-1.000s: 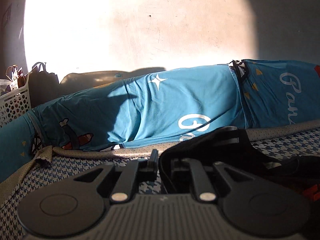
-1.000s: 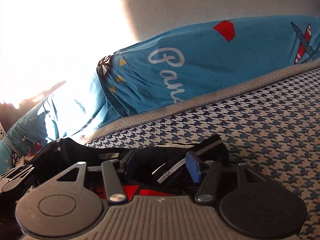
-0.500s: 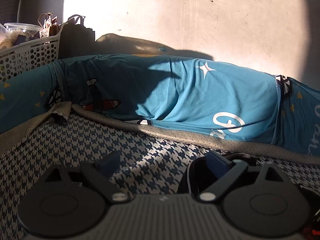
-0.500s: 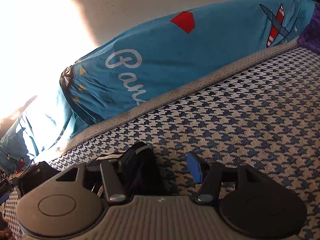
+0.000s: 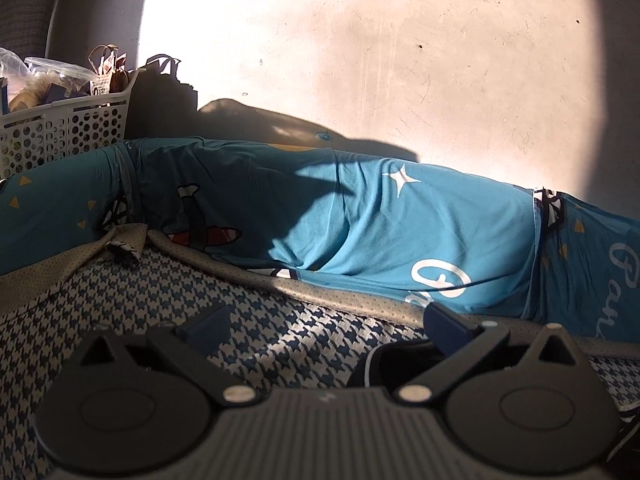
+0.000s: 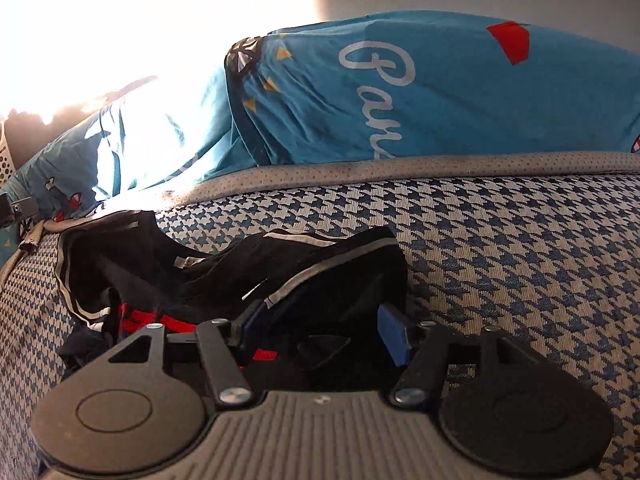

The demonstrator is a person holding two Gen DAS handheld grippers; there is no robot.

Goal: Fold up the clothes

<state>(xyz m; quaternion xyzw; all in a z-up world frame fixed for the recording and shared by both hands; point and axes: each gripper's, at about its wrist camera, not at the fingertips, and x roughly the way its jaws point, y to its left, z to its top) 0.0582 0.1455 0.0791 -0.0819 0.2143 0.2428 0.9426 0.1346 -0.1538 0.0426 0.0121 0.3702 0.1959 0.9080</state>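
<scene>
A crumpled black garment (image 6: 224, 276) with white stripes and a red patch lies on the houndstooth mat (image 6: 500, 256). My right gripper (image 6: 324, 326) is low over its near right end. Its jaws are opening, and black cloth lies between the blue pads (image 6: 394, 334) with an edge draped over the left finger. In the left wrist view my left gripper (image 5: 326, 322) is also opening, spread wide over bare mat (image 5: 152, 300). It holds nothing, and the garment (image 5: 400, 364) lies just under its right finger. The left gripper's tip (image 6: 18, 208) shows at the far left of the right wrist view.
Long blue printed bolsters (image 5: 400, 232) line the back of the mat against a sunlit wall (image 5: 360, 60). A white perforated basket (image 5: 64, 128) full of bags stands at the back left. A grey dotted border (image 6: 400, 168) edges the mat.
My left gripper let go of the black garment, opened wide and swung left. My right gripper slid off the garment, then came back so the cloth lies between its fingers.
</scene>
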